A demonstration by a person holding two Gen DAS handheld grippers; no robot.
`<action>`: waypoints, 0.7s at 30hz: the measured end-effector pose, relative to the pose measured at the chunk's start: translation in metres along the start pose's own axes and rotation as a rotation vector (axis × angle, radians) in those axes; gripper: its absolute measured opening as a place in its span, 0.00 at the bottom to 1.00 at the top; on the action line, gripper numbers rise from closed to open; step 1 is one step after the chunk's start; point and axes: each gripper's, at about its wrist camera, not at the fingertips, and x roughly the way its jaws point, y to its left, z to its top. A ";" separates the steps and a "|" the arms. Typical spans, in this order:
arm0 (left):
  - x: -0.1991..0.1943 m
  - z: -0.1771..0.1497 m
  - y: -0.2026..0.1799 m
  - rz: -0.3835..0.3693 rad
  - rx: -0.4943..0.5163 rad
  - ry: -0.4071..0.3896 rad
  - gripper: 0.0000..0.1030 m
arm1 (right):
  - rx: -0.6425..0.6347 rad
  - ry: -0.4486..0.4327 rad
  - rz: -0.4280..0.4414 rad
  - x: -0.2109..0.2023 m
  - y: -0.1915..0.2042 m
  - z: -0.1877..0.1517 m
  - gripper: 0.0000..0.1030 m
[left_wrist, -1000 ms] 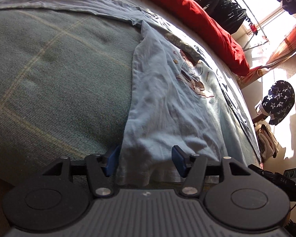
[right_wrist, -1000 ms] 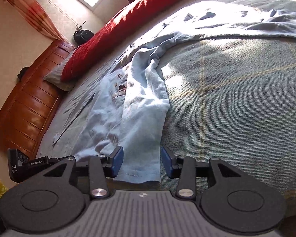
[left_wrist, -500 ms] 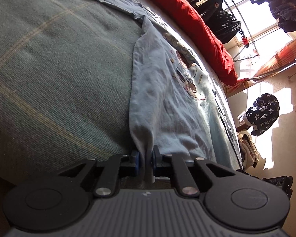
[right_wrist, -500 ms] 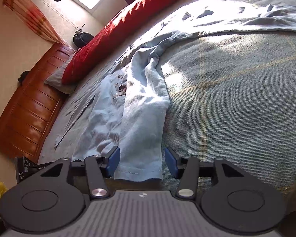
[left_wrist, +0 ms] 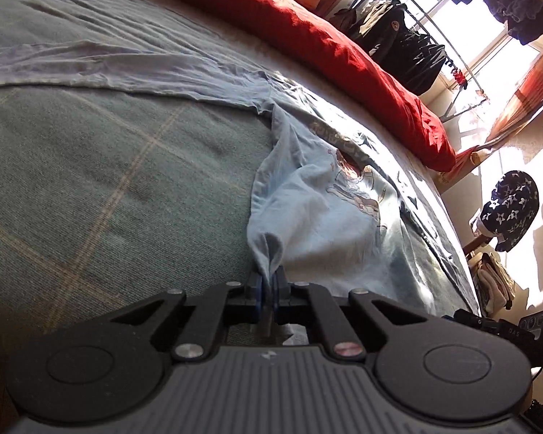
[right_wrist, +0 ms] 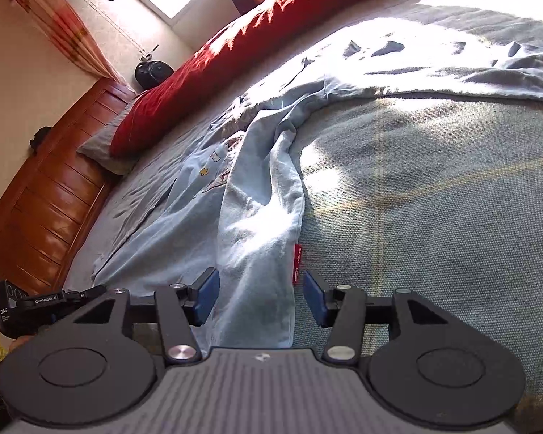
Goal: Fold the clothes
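Your left tongs point(left_wrist: 268, 289) are pressed together on a bunched corner of the shirt point(left_wrist: 318, 217), with the hem pulled into a small peak that rises straight ahead of the pads. From that pinch the pale blue shirt spreads away ahead and to the right of the left tongs, its print point(left_wrist: 351, 181) facing up, and a sleeve point(left_wrist: 126, 72) trails off to the far left across the blanket point(left_wrist: 108, 181). Your right tongs point(right_wrist: 260, 296) stand spread, one pad either side of the shirt's lower edge; the cloth lies between the pads but neither one presses on it. A small red tag point(right_wrist: 297, 264) on the shirt's side seam sits just inside the right-hand pad point(right_wrist: 316, 302). Ahead of the right tongs the shirt lies rumpled in a long fold running away up the bed, the blanket bare to the right of it. A red pillow point(right_wrist: 235, 61) lies well beyond both tongs along the far side of the bed, and a wooden headboard point(right_wrist: 54, 195) stands off to the left of the right tongs.
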 end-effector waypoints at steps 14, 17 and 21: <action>0.020 -0.003 -0.009 0.101 0.115 0.066 0.05 | 0.071 -0.024 -0.030 0.088 -0.034 0.089 0.54; 0.017 -0.002 -0.024 0.130 0.201 0.080 0.23 | 0.156 -0.046 -0.003 0.109 -0.048 0.110 0.54; 0.010 0.002 -0.037 0.143 0.263 0.072 0.35 | 0.249 -0.106 -0.004 0.129 -0.063 0.130 0.54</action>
